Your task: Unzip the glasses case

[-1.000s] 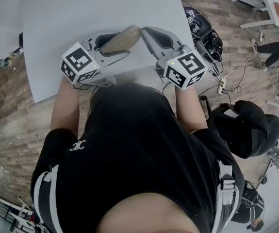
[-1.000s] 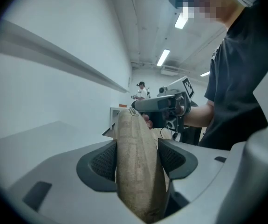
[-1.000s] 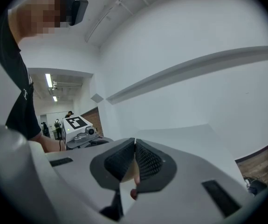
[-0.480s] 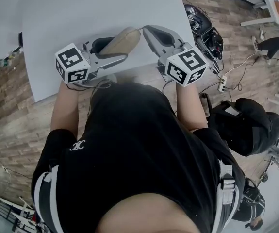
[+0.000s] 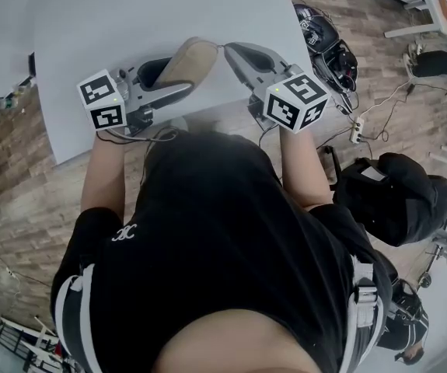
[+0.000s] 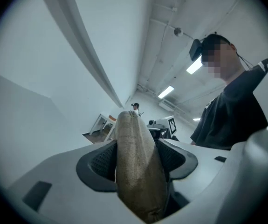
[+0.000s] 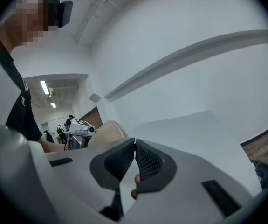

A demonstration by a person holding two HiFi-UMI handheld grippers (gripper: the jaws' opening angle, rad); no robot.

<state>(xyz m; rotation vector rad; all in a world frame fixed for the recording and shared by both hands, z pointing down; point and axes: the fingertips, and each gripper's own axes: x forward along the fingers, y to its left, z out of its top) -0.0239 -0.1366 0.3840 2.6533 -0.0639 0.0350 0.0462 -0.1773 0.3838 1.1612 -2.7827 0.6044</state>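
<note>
Head view, looking down: a person's black shirt (image 5: 231, 231) fills the bottom. Just past it, the left gripper (image 5: 175, 76) and right gripper (image 5: 235, 53) sit over the near edge of the white tabletop (image 5: 130, 14), angled in toward each other. The case (image 5: 190, 61), a tan fabric one, is between them. It sticks out of the left gripper, and its far end meets the right gripper's tips.

Left gripper view: the left gripper (image 6: 137, 146) has its jaws partway apart and clamped on the case (image 6: 136, 171). There's a pad (image 6: 101, 160) pressing on each side, and the case pokes out well past the tips.

Right gripper view: the right gripper (image 7: 134, 160) has its jaws squeezed together, pads (image 7: 147, 162) touching with no gap. A small pinkish bit (image 7: 134, 192) shows just under them, no idea what it is, and I can't tell if the zip pull is pinched in there. The case (image 7: 106, 133) peeks out from behind the left-hand pad.

Further off, right of the tabletop, a black bag (image 5: 398, 200) and some cables (image 5: 363, 123) lie on the wood floor (image 5: 21, 208).
</note>
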